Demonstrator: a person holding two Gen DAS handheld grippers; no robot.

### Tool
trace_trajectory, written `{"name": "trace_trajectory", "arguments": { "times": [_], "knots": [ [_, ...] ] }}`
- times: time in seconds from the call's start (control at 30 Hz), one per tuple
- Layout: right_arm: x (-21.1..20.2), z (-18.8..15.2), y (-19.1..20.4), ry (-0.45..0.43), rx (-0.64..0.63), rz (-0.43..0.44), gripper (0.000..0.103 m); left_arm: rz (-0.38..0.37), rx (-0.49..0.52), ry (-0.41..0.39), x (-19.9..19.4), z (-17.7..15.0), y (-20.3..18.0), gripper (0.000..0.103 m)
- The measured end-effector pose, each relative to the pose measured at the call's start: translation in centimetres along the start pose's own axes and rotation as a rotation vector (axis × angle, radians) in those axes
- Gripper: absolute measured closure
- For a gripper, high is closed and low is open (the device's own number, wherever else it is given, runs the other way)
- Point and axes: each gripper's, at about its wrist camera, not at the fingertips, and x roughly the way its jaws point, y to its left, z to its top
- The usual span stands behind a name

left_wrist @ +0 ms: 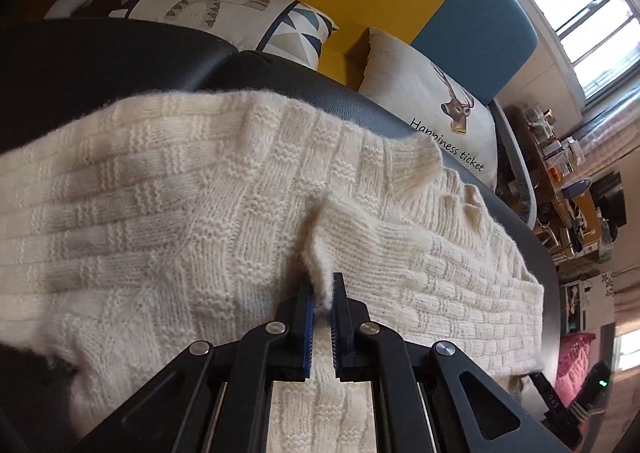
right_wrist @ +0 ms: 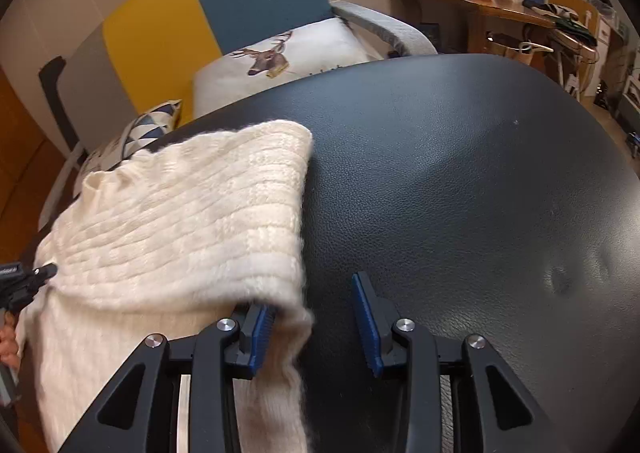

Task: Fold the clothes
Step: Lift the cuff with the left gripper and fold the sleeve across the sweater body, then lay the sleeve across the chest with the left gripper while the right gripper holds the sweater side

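The cream basket-weave knitted sweater [left_wrist: 192,213] looks woolly and fuzzy, its ribbed cuff [left_wrist: 416,169] fluffy at the edge, and it lies on a black leather-like table top [right_wrist: 460,181] with a fine pebbled grain and a soft sheen. The left gripper [left_wrist: 323,293] and right gripper [right_wrist: 316,313] are matt black plastic with ridged blue rubbery pads [right_wrist: 366,317] and shiny metal pivot pins [left_wrist: 277,327]. Behind, the white deer-print cushion [right_wrist: 280,57] looks like matt woven cloth.
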Motion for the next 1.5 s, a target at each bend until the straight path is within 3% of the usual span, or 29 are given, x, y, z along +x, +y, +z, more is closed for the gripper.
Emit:
{"name": "trace_trajectory", "arguments": {
  "times": [0.07,0.2,0.27,0.4,0.5,0.6,0.83,1.0,1.07,1.17,1.5],
  "knots": [
    [-1.2,-0.3,-0.7,-0.006,0.011,0.008,0.065,0.005,-0.011,0.007,-0.4,0.1,-0.1,0.093],
    [-3.0,-1.4,-3.6,-0.027,0.208,0.191,0.065,-0.002,-0.050,0.009,-1.8,0.2,0.9,0.093],
    [-3.9,-1.9,-5.0,-0.038,0.306,0.283,0.065,0.006,-0.048,-0.029,-3.3,0.3,1.0,0.093],
    [-2.8,-3.5,-7.1,-0.048,0.639,0.715,0.063,-0.012,0.018,-0.088,-5.9,0.1,-0.5,0.093],
    [-0.3,-4.4,-6.7,0.008,0.828,0.879,0.062,0.001,0.149,-0.085,-5.6,-1.0,-3.4,0.093],
    [1.0,-4.6,-5.8,0.038,0.878,0.831,0.059,0.023,0.263,-0.069,-4.2,-2.0,-6.1,0.093],
    [1.7,-3.3,-4.8,0.021,0.875,0.685,0.058,0.056,0.255,-0.016,-0.9,-1.8,-6.0,0.093],
    [1.2,-2.4,-4.5,-0.073,0.805,0.546,0.058,0.123,0.245,0.015,0.9,-1.6,-4.5,0.093],
    [1.5,-2.2,-4.1,-0.042,0.755,0.459,0.059,0.115,0.249,0.011,1.0,-1.9,-4.2,0.093],
    [1.6,-2.3,-3.9,-0.045,0.691,0.419,0.061,0.126,0.280,0.008,1.0,-2.2,-4.3,0.092],
    [-1.8,-2.4,-4.2,-0.004,0.593,0.450,0.061,0.107,0.262,-0.009,-0.4,-1.8,-5.2,0.092]
  ]
}}
